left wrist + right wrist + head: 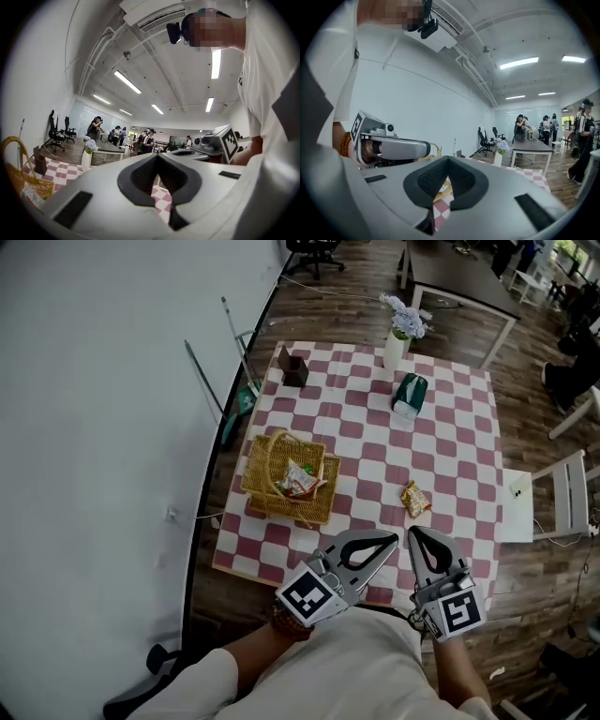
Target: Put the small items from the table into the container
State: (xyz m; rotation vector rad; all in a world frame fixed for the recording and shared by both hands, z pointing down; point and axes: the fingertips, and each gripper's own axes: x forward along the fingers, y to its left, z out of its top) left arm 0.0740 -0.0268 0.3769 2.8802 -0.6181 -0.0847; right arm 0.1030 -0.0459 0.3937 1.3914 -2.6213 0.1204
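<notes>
The left gripper [388,543] and the right gripper [415,534] are held over the near edge of the checked worktop [450,427] with jaws closed on nothing, while an orange snack packet [415,499] is seen lying on the cloth to the right of the wicker basket [265,486], in which another packet [298,479] is contained.

wicker, cloth and matt plastic above a wood floor
the basket [255,474] is rough woven wicker; the tablecloth [450,427] is matt checked cloth; the snack packet [415,499] is a glossy, crinkled wrapper; the vase [396,349] is smooth and white; the floor [347,310] is dark wood plank; the left gripper [392,540] and right gripper [413,532] are smooth matt grey plastic with black, finely textured pads [429,180].
</notes>
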